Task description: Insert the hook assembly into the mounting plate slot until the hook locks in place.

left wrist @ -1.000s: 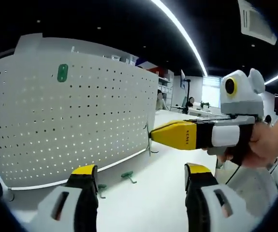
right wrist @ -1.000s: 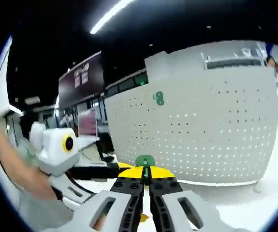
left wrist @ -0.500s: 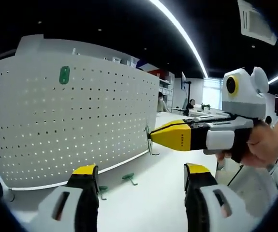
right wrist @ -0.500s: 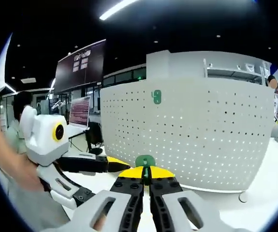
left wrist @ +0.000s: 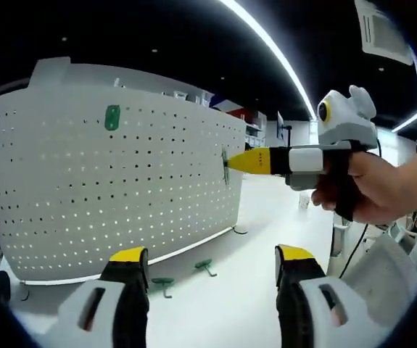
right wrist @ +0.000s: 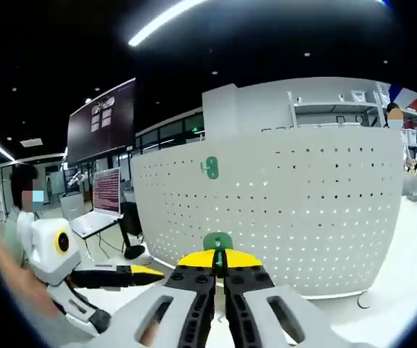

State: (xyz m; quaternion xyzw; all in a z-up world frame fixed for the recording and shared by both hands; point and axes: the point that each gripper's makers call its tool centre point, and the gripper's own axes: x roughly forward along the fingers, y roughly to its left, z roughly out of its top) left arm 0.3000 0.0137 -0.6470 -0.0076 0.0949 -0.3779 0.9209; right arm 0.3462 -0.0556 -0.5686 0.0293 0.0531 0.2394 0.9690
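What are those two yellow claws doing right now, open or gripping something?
Left gripper: open, holding nothing.
Right gripper: closed on a green hook, pointed toward the white perforated board.

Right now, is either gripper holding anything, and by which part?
The right gripper is shut on a green hook, pinching its lower end; the rounded top sticks out. The left gripper is open, holding nothing.

Hook (right wrist: 217, 243) mostly hidden between right gripper (right wrist: 218, 262) fingers; pegboard (left wrist: 114, 188) left edge cut off.
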